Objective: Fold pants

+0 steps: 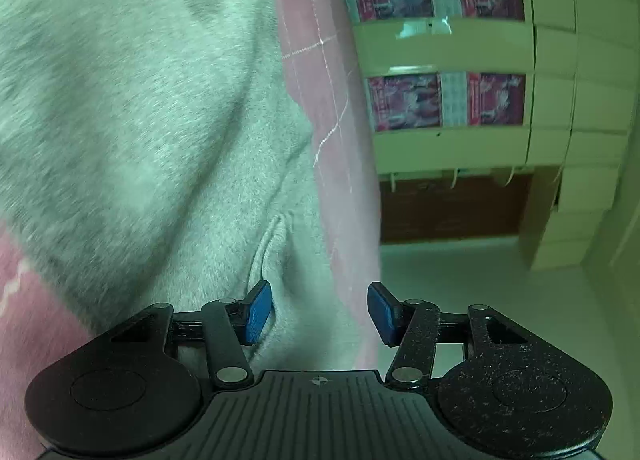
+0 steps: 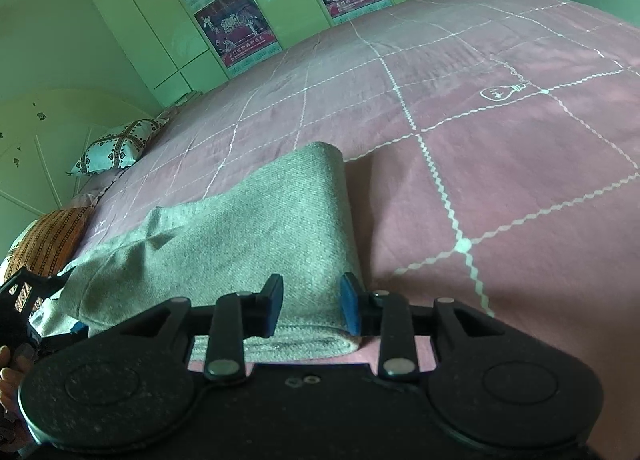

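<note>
The grey pants [image 2: 240, 228] lie folded on the pink bedspread [image 2: 500, 160], with a rounded fold along their right side. My right gripper [image 2: 312, 304] is shut on the near end of that fold, and the thick cloth fills the gap between its blue pads. In the left wrist view the pants [image 1: 140, 120] fill the left half, tilted with the camera. My left gripper [image 1: 320, 312] stands open at their edge. Cloth lies between the blue pads without being pinched. The left gripper's black frame [image 2: 24, 300] and a hand [image 2: 8, 364] show at the far left of the right wrist view.
The bedspread [image 1: 312, 60] has white grid lines. A patterned pillow [image 2: 116, 146] and an orange one [image 2: 48, 240] lie at the head of the bed. A pale wardrobe with red posters [image 2: 224, 20] stands beyond the bed. Bare floor [image 1: 480, 300] shows beside the bed.
</note>
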